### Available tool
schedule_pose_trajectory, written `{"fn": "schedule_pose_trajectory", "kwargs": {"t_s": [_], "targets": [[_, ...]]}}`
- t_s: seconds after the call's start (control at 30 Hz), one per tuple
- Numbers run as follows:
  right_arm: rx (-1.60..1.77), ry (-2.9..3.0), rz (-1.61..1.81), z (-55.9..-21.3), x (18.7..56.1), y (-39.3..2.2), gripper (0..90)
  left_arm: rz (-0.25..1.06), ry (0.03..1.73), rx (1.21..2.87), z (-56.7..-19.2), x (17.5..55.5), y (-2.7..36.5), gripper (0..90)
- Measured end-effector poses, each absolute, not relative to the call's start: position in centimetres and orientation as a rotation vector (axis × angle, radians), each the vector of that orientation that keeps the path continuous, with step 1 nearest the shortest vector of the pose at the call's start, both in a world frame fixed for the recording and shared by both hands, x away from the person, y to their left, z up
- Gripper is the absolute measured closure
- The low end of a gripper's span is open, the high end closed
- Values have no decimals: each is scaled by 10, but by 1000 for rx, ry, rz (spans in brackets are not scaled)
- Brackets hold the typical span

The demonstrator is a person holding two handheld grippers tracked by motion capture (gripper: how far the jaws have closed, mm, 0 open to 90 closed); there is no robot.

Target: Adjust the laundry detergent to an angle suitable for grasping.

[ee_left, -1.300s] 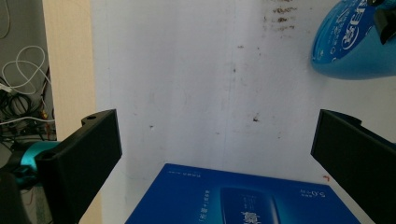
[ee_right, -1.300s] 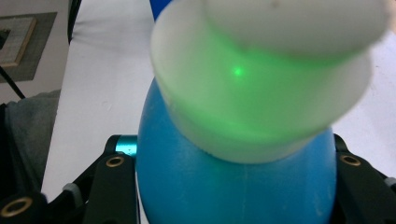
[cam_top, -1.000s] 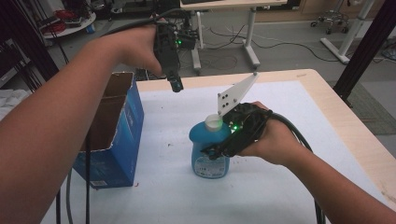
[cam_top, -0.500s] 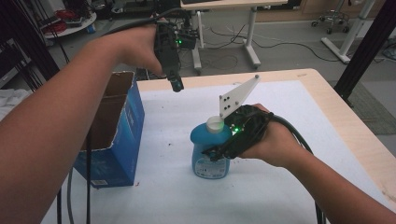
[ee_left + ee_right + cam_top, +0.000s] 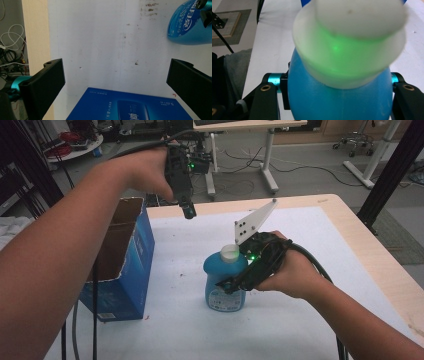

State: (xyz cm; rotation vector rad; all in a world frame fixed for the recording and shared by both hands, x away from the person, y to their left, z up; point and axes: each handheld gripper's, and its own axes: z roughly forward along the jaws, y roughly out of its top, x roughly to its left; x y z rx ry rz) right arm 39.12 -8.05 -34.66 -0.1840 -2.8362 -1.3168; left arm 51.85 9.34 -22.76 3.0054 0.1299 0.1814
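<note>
A blue detergent bottle (image 5: 220, 270) with a white cap (image 5: 230, 252) stands upright on the white table cover (image 5: 300, 250). My right gripper (image 5: 231, 284) reaches in from the right, one jaw on each side of the bottle's shoulder (image 5: 337, 100). Its jaws have just been opening. They stand slightly off the bottle, which stays between them. The cap (image 5: 352, 37) sits close to the camera and glows green. My left gripper (image 5: 186, 211) hangs high above the table's far left, pointing down. It (image 5: 116, 66) is open wide and holds nothing. The bottle (image 5: 185, 27) lies off to its side.
An open blue cardboard box (image 5: 125, 265) stands at the table's left edge, left of the bottle; its printed side (image 5: 125, 107) is below the left gripper. The wooden table rim (image 5: 360, 235) runs along the right. Desks, cables and a chair stand beyond the far edge.
</note>
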Motion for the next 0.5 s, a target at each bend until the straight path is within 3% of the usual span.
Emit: {"fn": "schedule_pose_trajectory", "kwargs": {"t_s": [0.5], "targets": [[-214,-2841,-1342,-342,391,-85,266,178,130,3002,-230,519,90,17]]}}
